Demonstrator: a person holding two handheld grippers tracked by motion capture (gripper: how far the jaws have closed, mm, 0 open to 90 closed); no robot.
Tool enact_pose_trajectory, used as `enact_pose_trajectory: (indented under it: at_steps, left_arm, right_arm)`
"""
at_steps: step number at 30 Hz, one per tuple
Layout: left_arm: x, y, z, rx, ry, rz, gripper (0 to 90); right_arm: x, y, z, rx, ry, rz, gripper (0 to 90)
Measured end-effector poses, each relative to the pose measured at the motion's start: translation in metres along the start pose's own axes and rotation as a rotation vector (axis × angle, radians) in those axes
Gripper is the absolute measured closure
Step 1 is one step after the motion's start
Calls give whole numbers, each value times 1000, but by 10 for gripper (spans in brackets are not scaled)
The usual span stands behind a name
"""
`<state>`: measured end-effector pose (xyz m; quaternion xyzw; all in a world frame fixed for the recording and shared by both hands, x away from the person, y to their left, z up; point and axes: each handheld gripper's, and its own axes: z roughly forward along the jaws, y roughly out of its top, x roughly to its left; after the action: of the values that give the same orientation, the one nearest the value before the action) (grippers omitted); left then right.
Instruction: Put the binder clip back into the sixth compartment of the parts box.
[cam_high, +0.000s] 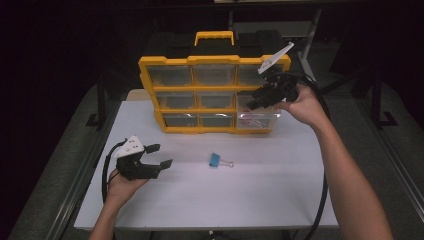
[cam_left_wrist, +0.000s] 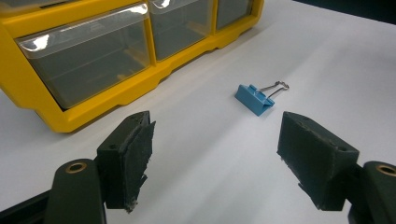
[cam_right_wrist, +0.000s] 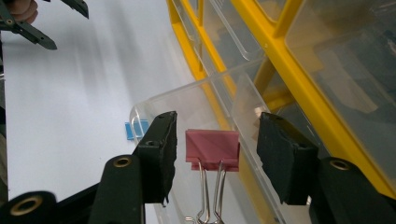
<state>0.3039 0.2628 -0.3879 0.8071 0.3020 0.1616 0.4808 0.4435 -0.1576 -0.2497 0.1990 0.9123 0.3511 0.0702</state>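
Observation:
A yellow organizer with clear drawers stands at the back of the white table. Its bottom right drawer is pulled out, and a pink binder clip lies inside it. My right gripper hangs over that drawer with its pads either side of the pink clip and a gap on each side, so it is open. A blue binder clip lies on the table's middle. My left gripper is open at the left, and its jaws point toward the blue clip, well short of it.
The organizer's yellow frame runs close along the left gripper's far left. A black and yellow carry handle tops the case. Cables trail from both grippers off the table's front corners. Dark floor surrounds the table.

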Motion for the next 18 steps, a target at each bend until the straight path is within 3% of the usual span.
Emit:
enact_pose_trajectory:
  at_steps: [9, 13, 18]
  left_arm:
    - [0, 0, 0, 0, 1, -1, 262]
    - [0, 0, 0, -2, 2, -3, 262]
    - [0, 0, 0, 1, 1, 1, 262]
  right_arm:
    - [11, 4, -3, -30, 8, -17, 456]
    - [21, 6, -4, -41, 22, 5, 451]
    - [26, 7, -1, -41, 21, -39, 442]
